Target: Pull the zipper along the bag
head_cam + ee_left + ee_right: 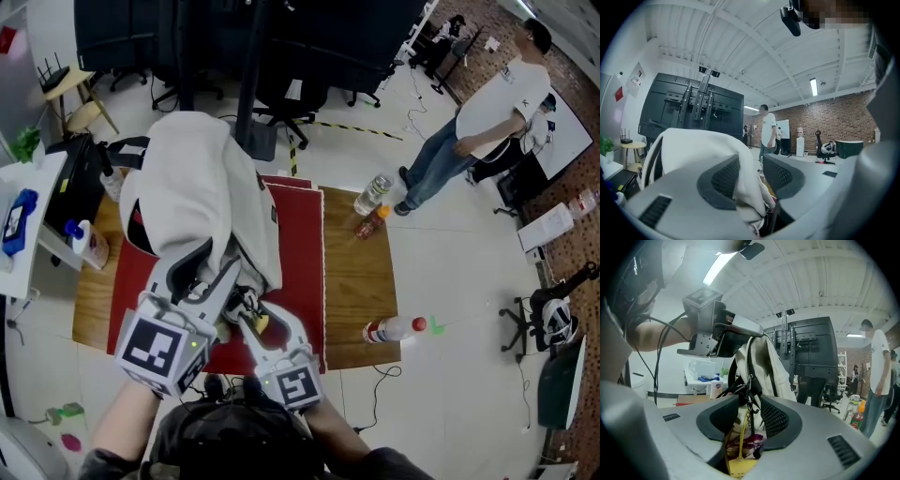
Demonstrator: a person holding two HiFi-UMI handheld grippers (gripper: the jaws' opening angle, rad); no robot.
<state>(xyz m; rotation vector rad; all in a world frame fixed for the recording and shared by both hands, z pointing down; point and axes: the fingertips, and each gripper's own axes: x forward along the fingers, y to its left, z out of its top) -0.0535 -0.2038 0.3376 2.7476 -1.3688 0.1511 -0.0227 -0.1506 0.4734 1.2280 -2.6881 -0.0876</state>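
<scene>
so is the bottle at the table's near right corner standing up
No, the bottle lies on its side on the table, cap pointing right.

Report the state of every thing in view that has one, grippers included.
Left gripper: open, backpack fabric between the jaws.
Right gripper: open.
Metal zipper pull: hanging between the right gripper's jaws, not pinched.
Cream fabric backpack: upright on the red mat; zip state unclear.
Clear plastic bottle: standing.
Orange bottle: standing.
Red-capped bottle: lying on its side.
</scene>
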